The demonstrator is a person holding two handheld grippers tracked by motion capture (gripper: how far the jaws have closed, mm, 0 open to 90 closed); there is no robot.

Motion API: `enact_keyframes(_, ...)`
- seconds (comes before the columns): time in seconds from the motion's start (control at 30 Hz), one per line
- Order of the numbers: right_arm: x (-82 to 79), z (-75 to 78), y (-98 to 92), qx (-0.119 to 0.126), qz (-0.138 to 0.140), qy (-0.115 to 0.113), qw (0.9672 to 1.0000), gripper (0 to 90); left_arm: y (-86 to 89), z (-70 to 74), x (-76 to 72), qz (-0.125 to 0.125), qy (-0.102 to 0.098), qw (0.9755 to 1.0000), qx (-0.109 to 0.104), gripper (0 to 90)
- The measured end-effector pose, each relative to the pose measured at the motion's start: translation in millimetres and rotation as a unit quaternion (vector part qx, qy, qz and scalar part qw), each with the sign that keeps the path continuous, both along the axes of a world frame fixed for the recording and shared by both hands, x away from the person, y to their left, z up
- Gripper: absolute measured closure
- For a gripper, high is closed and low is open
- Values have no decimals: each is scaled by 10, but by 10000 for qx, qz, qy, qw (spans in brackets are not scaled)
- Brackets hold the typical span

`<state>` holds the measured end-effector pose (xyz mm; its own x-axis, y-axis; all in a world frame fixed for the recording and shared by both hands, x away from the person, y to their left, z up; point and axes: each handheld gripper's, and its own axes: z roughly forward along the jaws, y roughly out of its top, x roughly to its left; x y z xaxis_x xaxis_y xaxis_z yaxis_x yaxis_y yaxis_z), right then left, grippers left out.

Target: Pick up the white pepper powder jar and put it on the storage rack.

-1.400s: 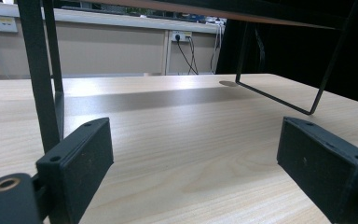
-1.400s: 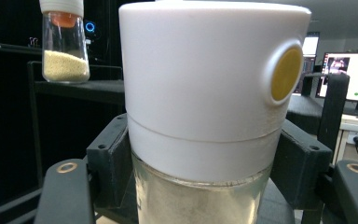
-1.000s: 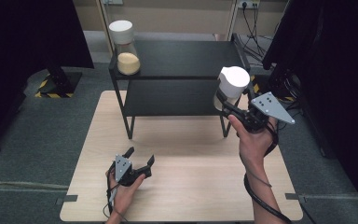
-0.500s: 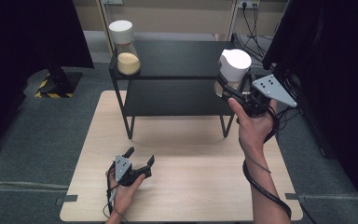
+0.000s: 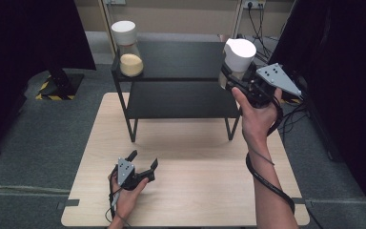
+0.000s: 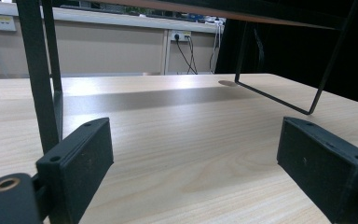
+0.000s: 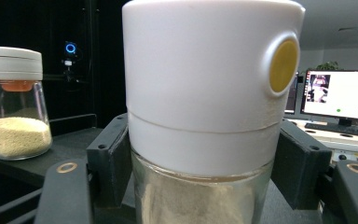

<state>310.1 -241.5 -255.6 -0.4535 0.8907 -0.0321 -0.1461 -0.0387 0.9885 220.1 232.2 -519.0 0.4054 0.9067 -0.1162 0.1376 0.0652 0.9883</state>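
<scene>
Two jars are seen: the one (image 5: 238, 59) clamped by the right gripper (image 5: 238, 82) above the rack's (image 5: 181, 59) right end is judged heavy, slippery glass, best held below its lid, while the left gripper's (image 5: 142, 163) jaws stand open.

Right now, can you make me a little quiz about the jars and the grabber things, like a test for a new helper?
1. True or false: the right gripper is shut on the held jar.
2. Where does the other jar stand? A) on the wooden table B) on the top shelf of the black rack C) on the floor
3. Fill in the missing word: the left gripper rests on the wooden table with its jaws ____ and nothing between them.

Key: 1 true; 2 B; 3 open
</scene>
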Motion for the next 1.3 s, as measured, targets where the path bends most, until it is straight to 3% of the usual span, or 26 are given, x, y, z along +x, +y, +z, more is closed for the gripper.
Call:
enact_keyframes(0.37, 135, 126, 32, 94, -51, 23, 9999, 309, 2, 2, 3, -5, 9, 10000, -5, 100)
enact_keyframes(0.67, 287, 208, 81, 16, -151, 153, 9998, 309, 5, -1, 3, -12, 3, 10000, -13, 100)
enact_keyframes(1.03, 470, 226, 124, -91, -305, 324, 9990, 309, 13, 1, 7, -29, 12, 10000, -13, 100)
enact_keyframes(1.3, 519, 193, 137, -136, -340, 383, 9986, 308, 13, 2, 9, -35, 12, 10000, -4, 100)
